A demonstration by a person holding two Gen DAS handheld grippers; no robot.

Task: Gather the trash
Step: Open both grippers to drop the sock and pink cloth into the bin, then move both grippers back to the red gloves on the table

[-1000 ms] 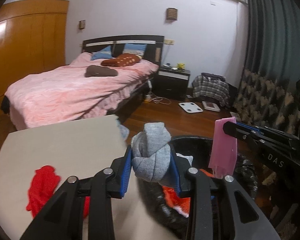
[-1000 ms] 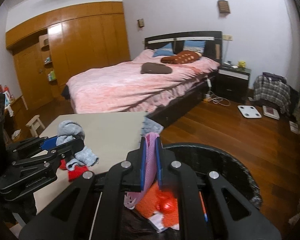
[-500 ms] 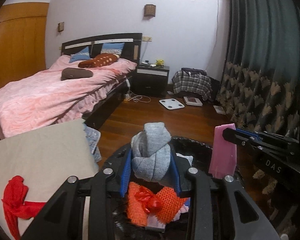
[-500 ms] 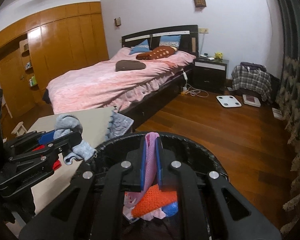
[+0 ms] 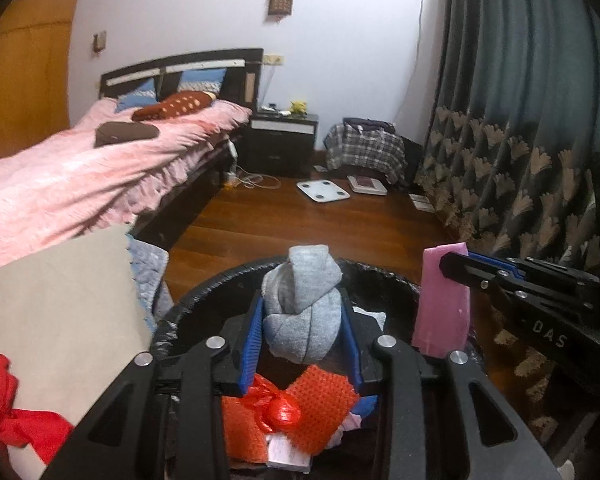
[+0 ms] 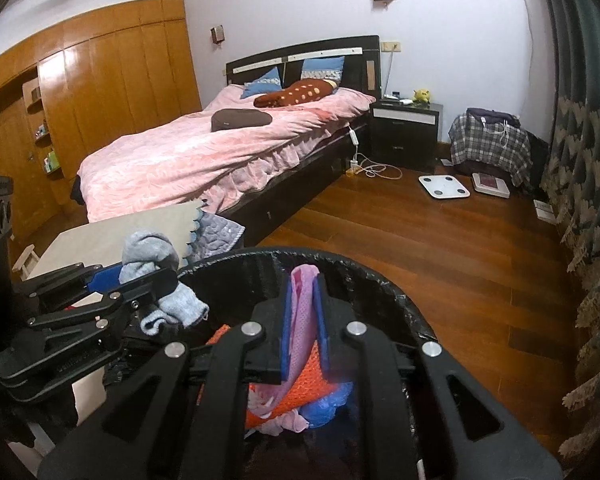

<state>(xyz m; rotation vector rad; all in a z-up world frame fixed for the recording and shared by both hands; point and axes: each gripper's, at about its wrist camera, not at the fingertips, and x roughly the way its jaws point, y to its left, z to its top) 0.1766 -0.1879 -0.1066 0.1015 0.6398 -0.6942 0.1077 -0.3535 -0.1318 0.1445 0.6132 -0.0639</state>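
Note:
My left gripper is shut on a balled grey sock and holds it over the black-lined trash bin. My right gripper is shut on a pink mesh cloth, also above the bin. Each gripper shows in the other's view: the right one with the pink cloth at right, the left one with the grey sock at left. Inside the bin lie orange netting, a red knotted bag and blue plastic.
A beige-covered table stands left of the bin with a red cloth on it. A pink bed, a nightstand, a floor scale and dark curtains surround the wooden floor.
Both grippers have swung right, away from the table, and now hang over the bin with the sock and pink cloth still held. More of the bin's contents show.

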